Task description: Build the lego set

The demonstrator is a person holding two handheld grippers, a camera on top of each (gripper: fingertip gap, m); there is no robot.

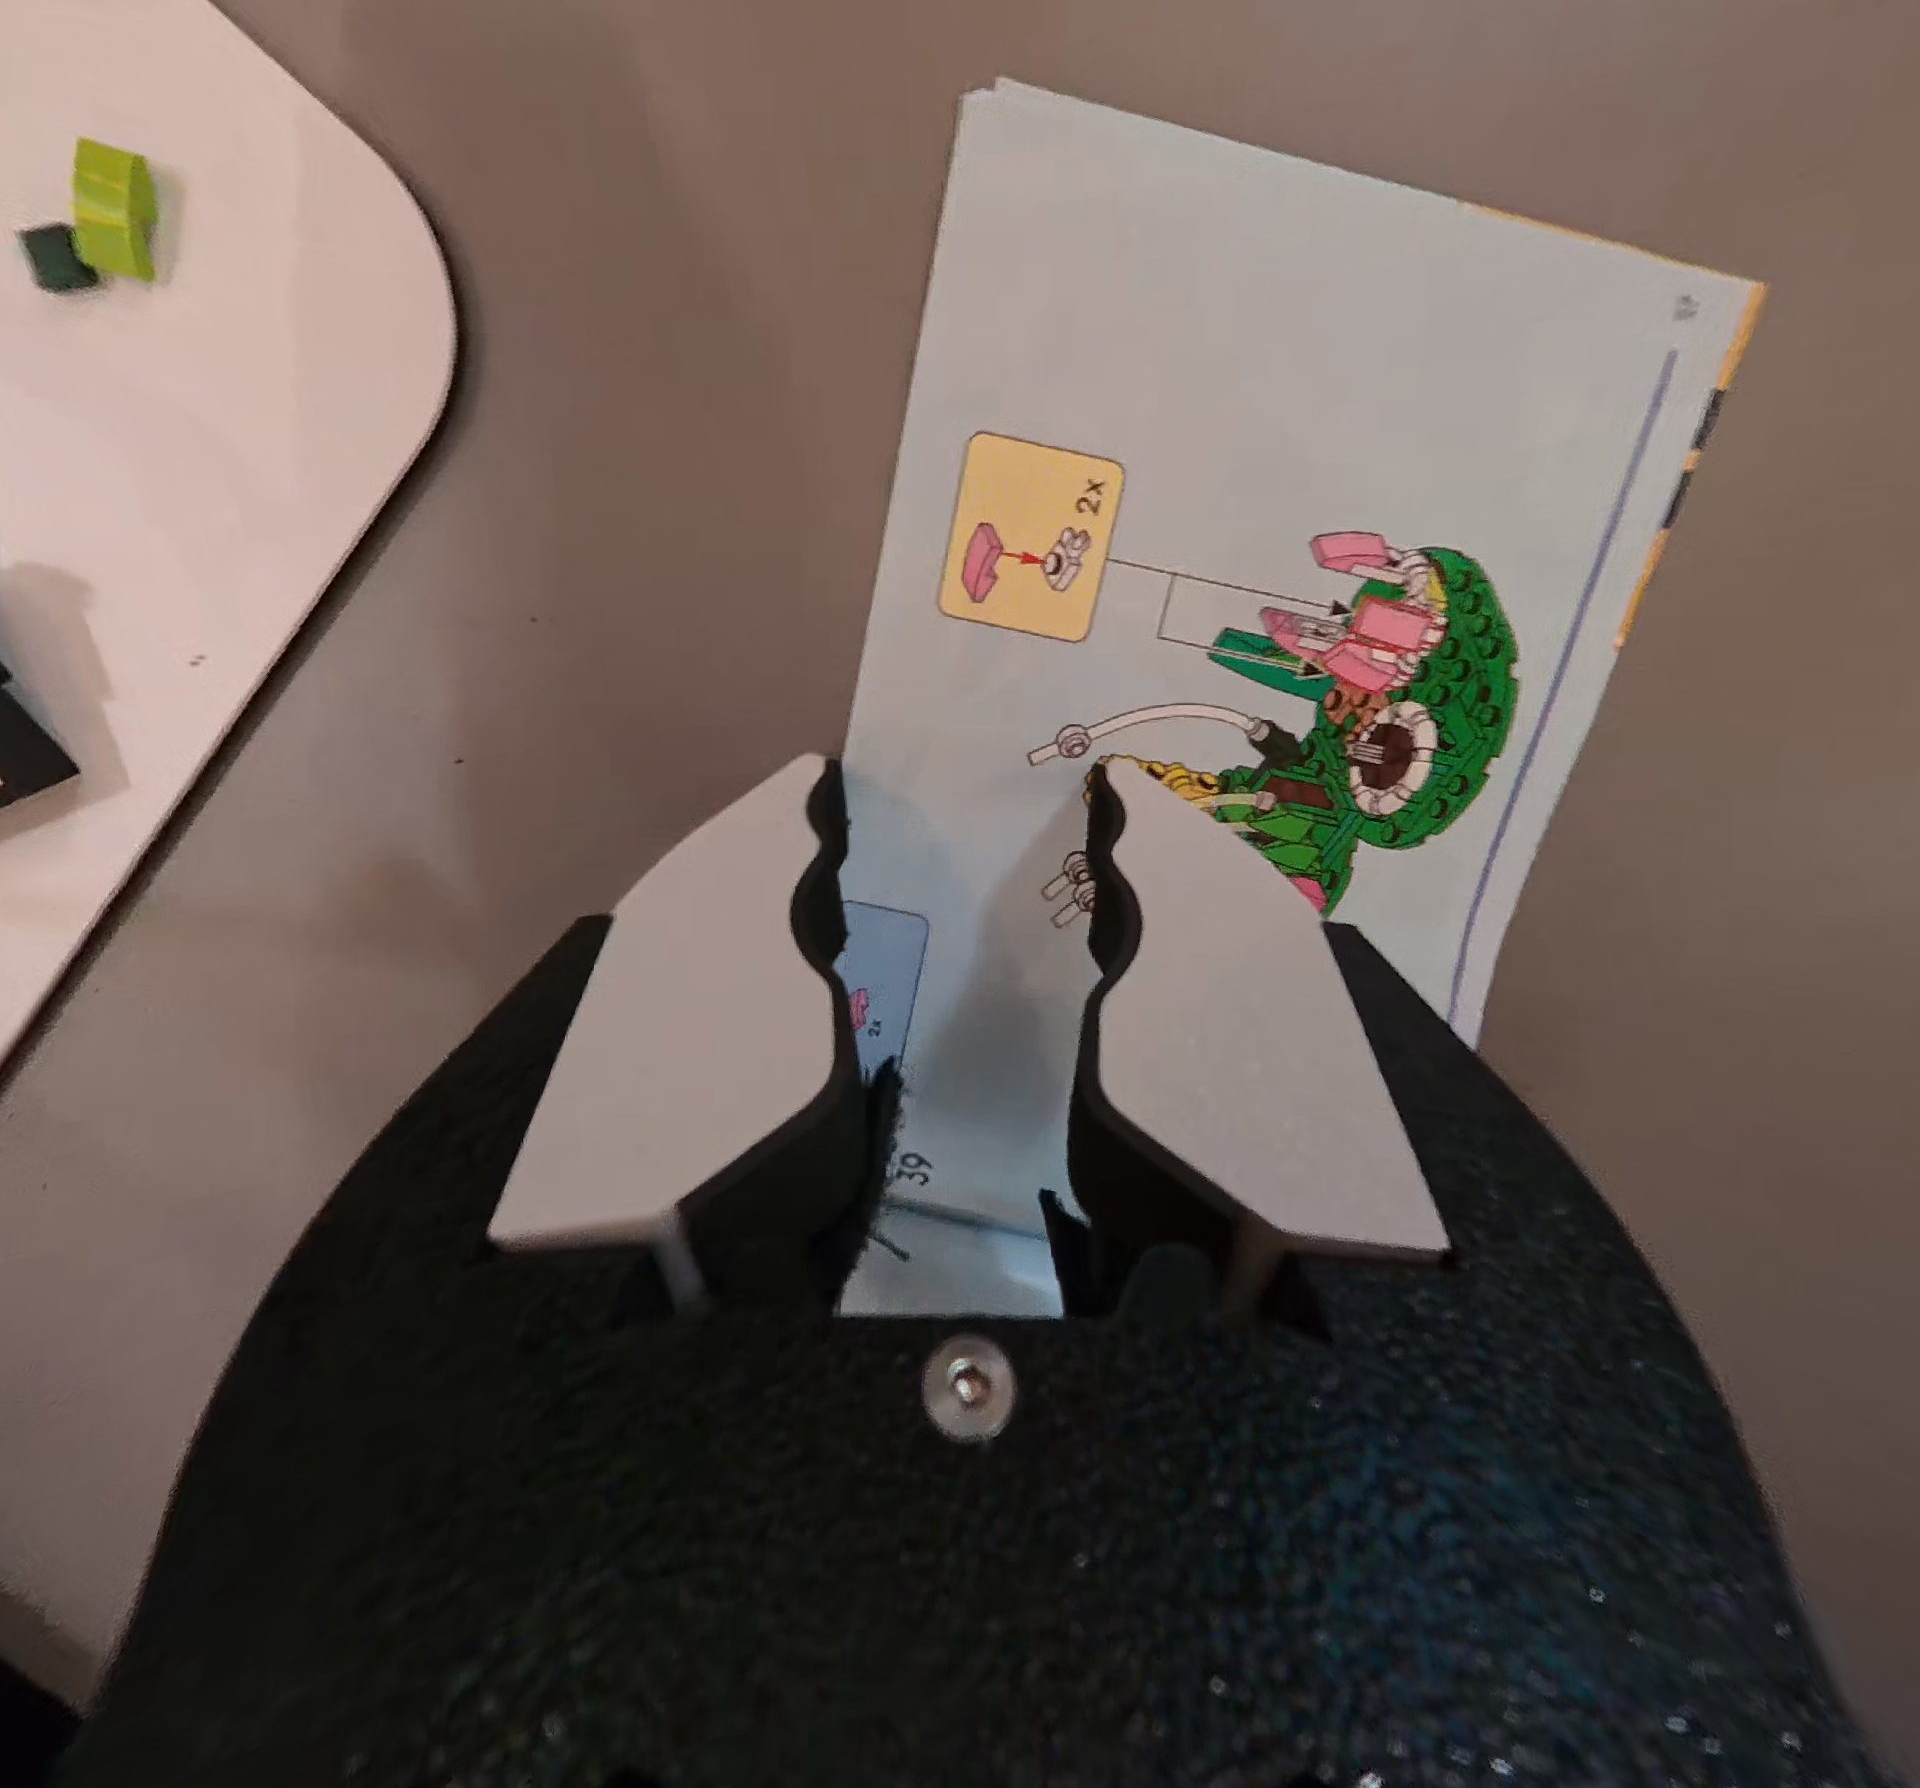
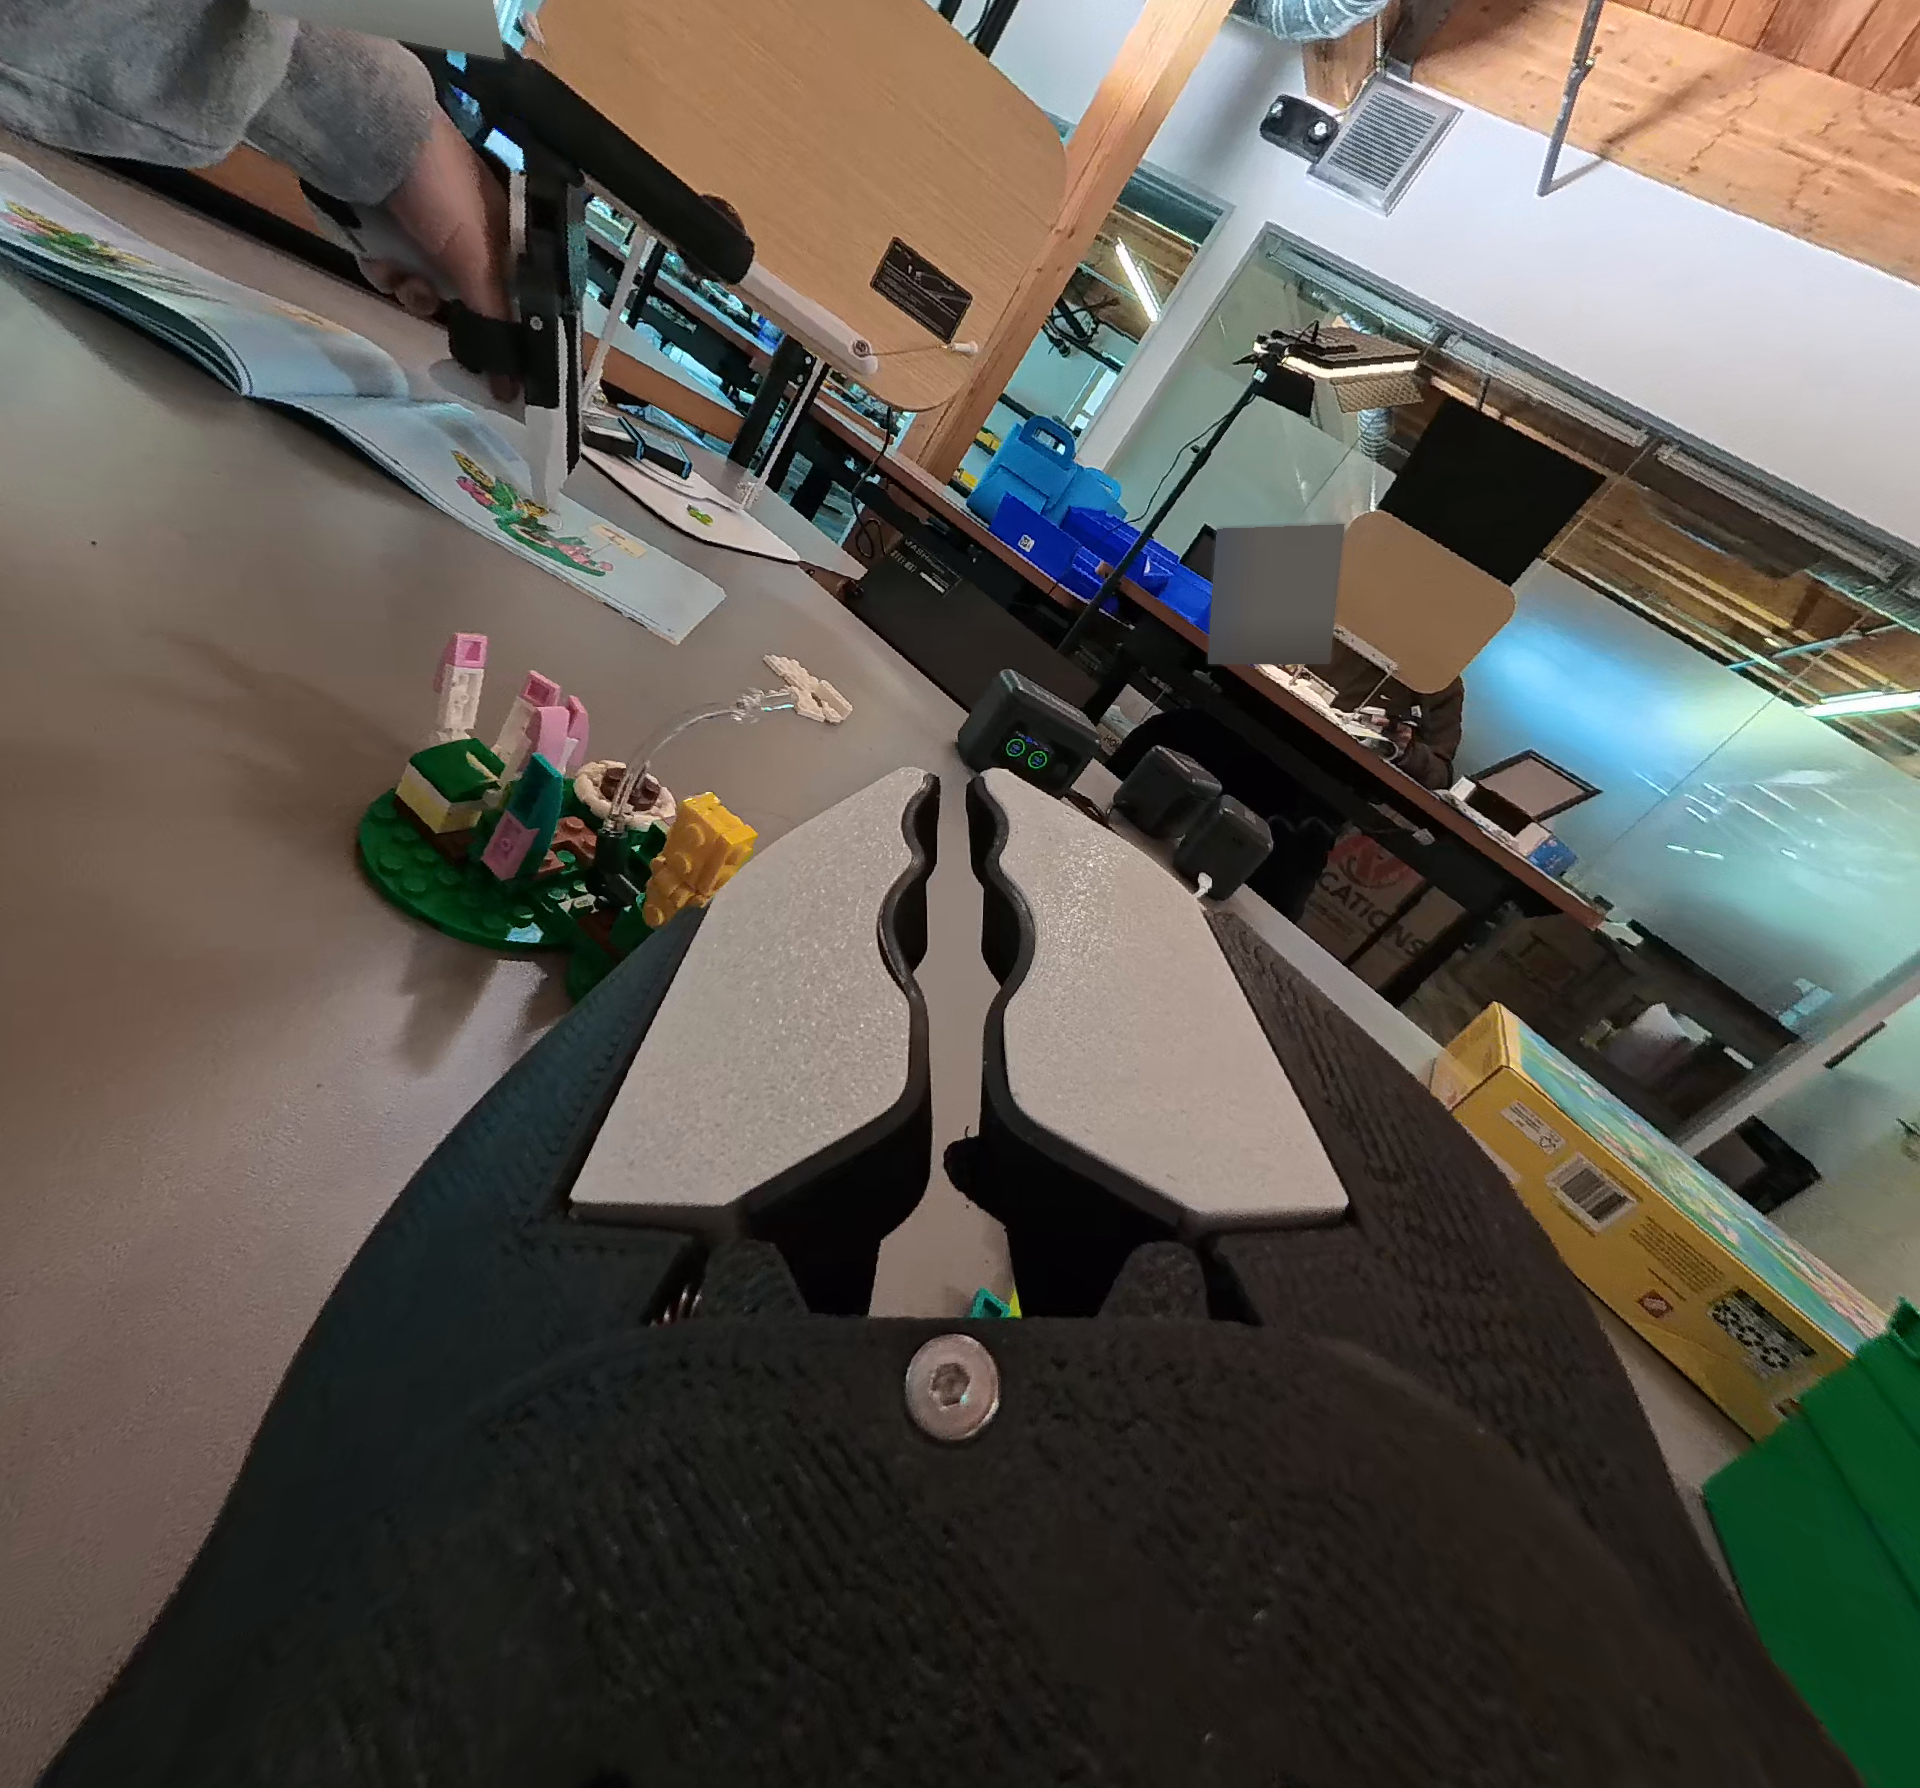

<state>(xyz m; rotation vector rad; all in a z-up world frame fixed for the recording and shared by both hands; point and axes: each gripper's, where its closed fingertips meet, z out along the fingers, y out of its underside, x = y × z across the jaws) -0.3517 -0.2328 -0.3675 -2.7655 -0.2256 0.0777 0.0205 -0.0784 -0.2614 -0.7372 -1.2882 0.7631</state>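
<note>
the desk [image 2: 156, 855] carries an open booklet [image 1: 1247, 450] near its far edge, the left gripper [image 1: 966, 782] open over its page. nearer, the lego model [image 2: 540, 834] stands beside the right gripper [image 2: 953, 788], nearly closed, empty.

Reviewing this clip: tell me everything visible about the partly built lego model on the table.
The lego model stands upright on the grey table, left of the right gripper, whose fingers partly hide its near edge. It looks like glossy plastic: a round studded green base, pink and white petal-like pieces standing up, a teal piece, a white ring around brown parts, a clear curved stem, and a yellow brick cluster. Nothing grips it; the open booklet lies beyond it.
</note>
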